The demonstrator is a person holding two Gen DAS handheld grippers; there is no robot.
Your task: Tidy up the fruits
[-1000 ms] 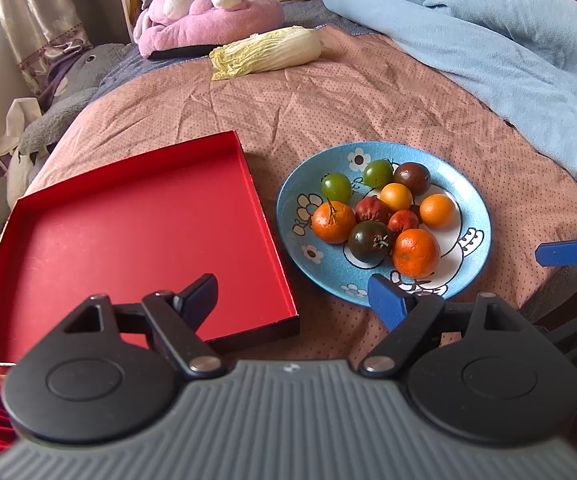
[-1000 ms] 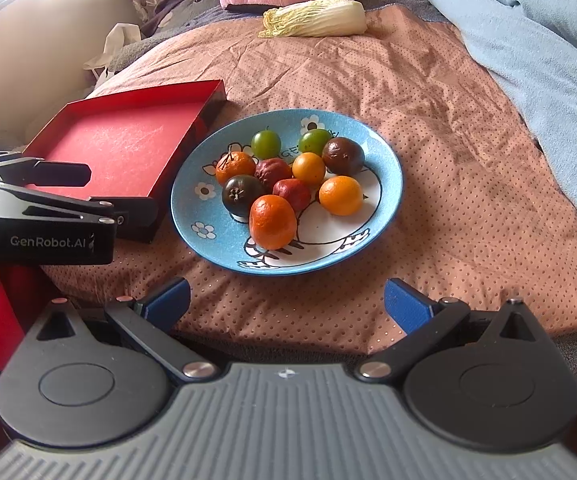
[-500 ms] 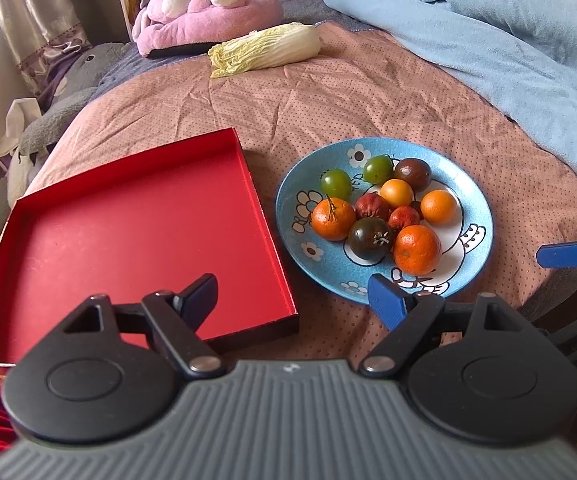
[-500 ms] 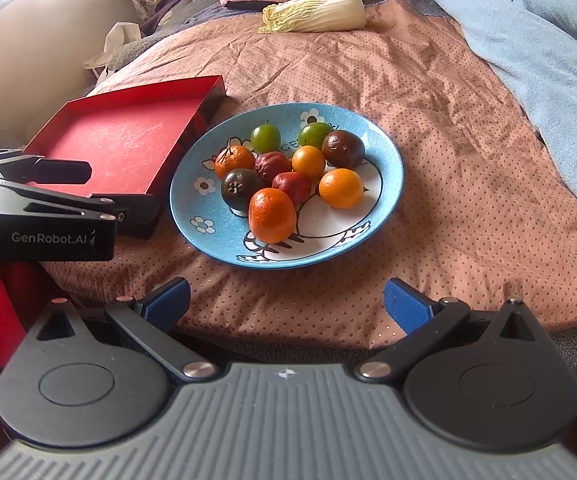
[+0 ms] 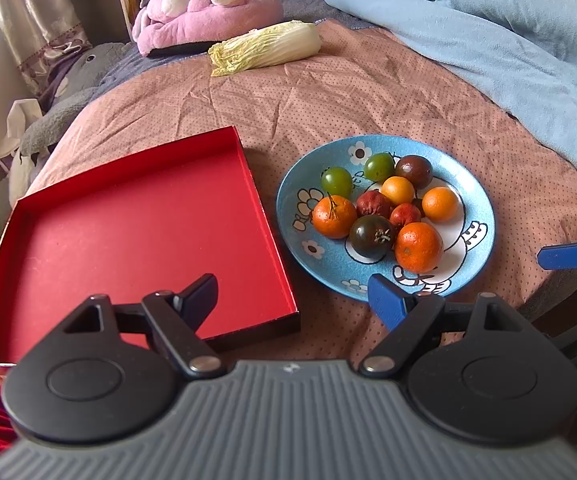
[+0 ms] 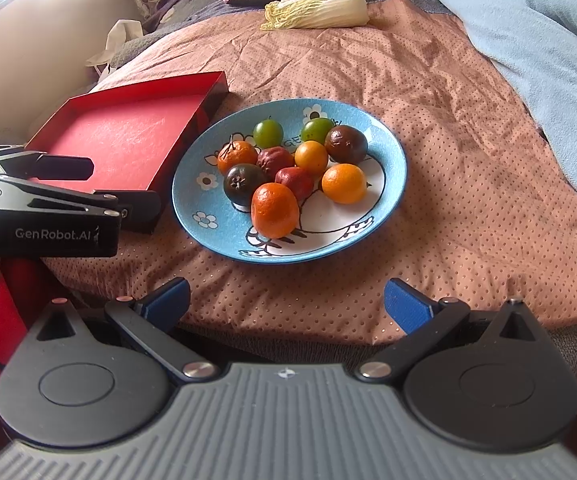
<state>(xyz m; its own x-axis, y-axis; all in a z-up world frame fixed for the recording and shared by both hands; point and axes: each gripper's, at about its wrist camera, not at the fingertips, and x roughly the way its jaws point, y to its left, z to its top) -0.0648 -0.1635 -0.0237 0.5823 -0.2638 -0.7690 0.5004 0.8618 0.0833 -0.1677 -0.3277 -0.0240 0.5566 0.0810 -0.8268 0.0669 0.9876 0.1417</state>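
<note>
Blue plate (image 5: 288,216) of small fruits on the pink bedspread (image 5: 368,92), just beside an empty red tray (image 5: 136,232) to its left. Nine fruits, packed touching: two green ones (image 5: 336,181) at the far rim, three oranges, the largest (image 5: 418,247) nearest the camera, a yellow-orange one (image 5: 397,190), two wrinkled red ones (image 5: 373,204), two dark ones (image 5: 371,237). Left gripper (image 5: 290,298) and right gripper (image 6: 286,300) both short of the plate, jaws spread wide, nothing held.

Probably light, round, smooth-skinned, prone to roll; oranges firm, wrinkled red fruits likely softer and easily bruised. Best taken across the widest part, from above, starting at the outer fruits with free sides. Soft bed beneath: plate liable to tilt under pressure.

Undersides and contact points within the cluster hidden; kind of the dark and red fruits hard to tell. Cabbage (image 5: 266,50), pink plush toy (image 5: 208,12) and blue blanket (image 5: 488,40) well apart at the far side.
</note>
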